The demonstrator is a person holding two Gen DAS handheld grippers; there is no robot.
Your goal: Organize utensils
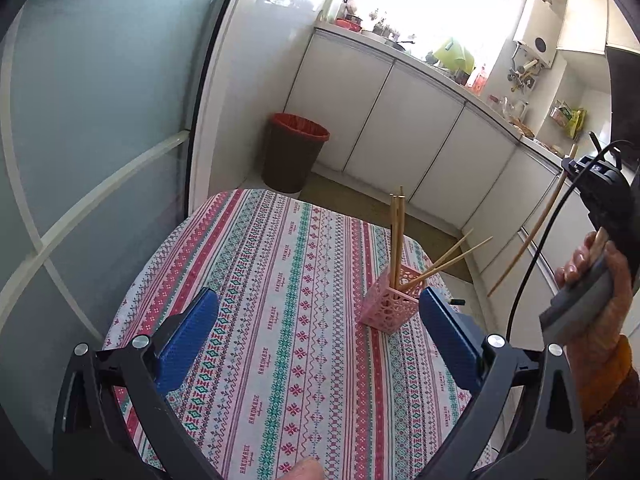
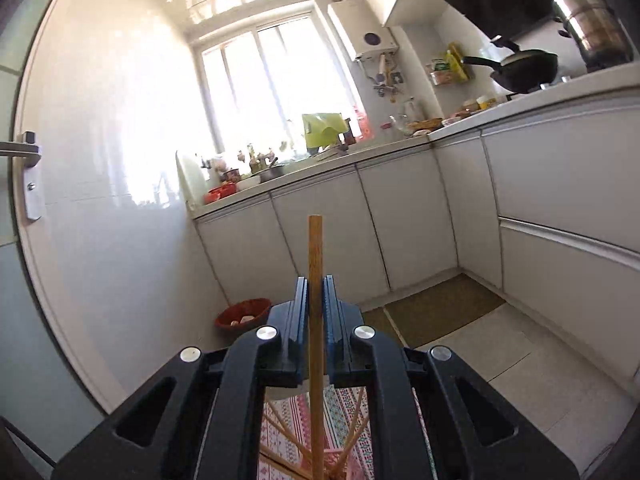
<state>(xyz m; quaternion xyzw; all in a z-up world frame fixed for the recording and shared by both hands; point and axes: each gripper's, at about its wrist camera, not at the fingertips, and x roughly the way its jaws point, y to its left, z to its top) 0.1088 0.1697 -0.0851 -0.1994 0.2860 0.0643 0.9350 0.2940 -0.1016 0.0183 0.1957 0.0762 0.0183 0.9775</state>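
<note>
Five chopsticks [image 1: 397,240] stand in the pink holder [image 1: 390,300] on the desk [image 1: 280,280] — the right gripper [image 2: 316,300] jaws pinch one more chopstick [image 2: 315,264]; left gripper [image 1: 320,320] jaws released.

Under your left tool [image 1: 320,312] lies a woven cloth [image 1: 280,280] over the counter, matt, printed in pink, green and white bands. The holder [image 1: 390,302] on it looks like pink plastic, pierced in a lacy openwork. The sticks [image 1: 398,236] standing in it are pale bare wood, matt. Your tools carry blue pads [image 1: 188,340] with a fine dimpled grain, set on matt black plastic arms with shiny metal pins. In your right tool [image 2: 316,300] the chopstick [image 2: 315,280] shows a smooth, warm wood grain. The cabinet doors [image 2: 404,216] behind are glossy white.
</note>
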